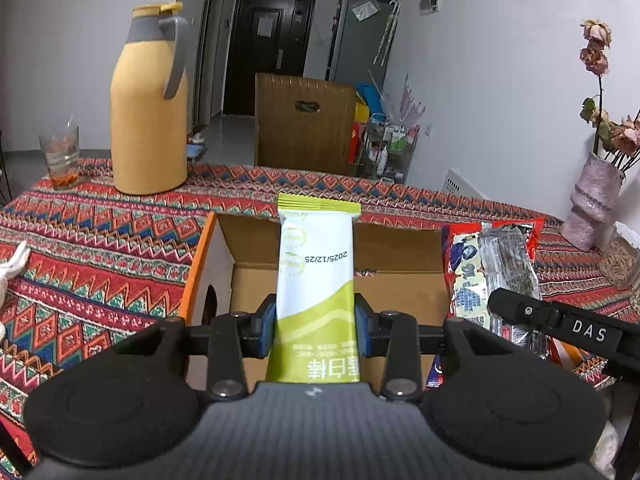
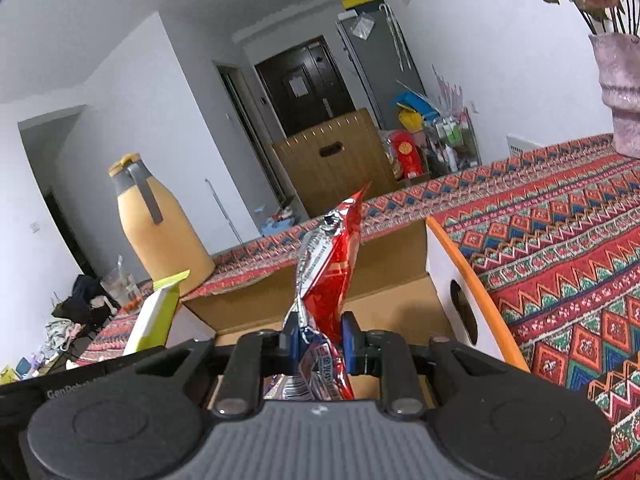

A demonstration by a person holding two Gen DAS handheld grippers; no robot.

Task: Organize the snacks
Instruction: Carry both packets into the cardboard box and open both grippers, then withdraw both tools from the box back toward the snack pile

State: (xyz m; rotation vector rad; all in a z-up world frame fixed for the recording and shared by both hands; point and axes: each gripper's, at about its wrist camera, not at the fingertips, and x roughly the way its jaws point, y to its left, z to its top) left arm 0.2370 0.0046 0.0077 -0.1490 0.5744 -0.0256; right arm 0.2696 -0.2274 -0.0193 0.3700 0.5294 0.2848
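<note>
At the far left of the left wrist view a clear drinking glass [image 1: 60, 156] with reddish dregs stands on the bench [image 1: 100, 240], which is covered by a red, blue and green zigzag-patterned cloth. Just right of the glass stands a tall mustard-yellow thermos jug [image 1: 150, 112] with a grey handle. Nearer the middle, an open brown cardboard box [image 1: 400, 292] with an orange-edged white side flap rests on the cloth. The left gripper [image 1: 316, 328] is clenched on a white and lime-green snack bar wrapper [image 1: 316, 272], which sticks out forward over the box opening with its printed date upside down. To its right, the right gripper [image 2: 320, 340] pinches a crumpled red and silver foil snack packet [image 2: 328, 264], held upright above the same box; in the left wrist view this packet [image 1: 492, 268] shows beside the green bar. Behind the bench stands a wooden chair back [image 1: 304, 120]. At the far right a pale pink ribbed vase [image 1: 592, 204] holding dried roses sits on the cloth.
</note>
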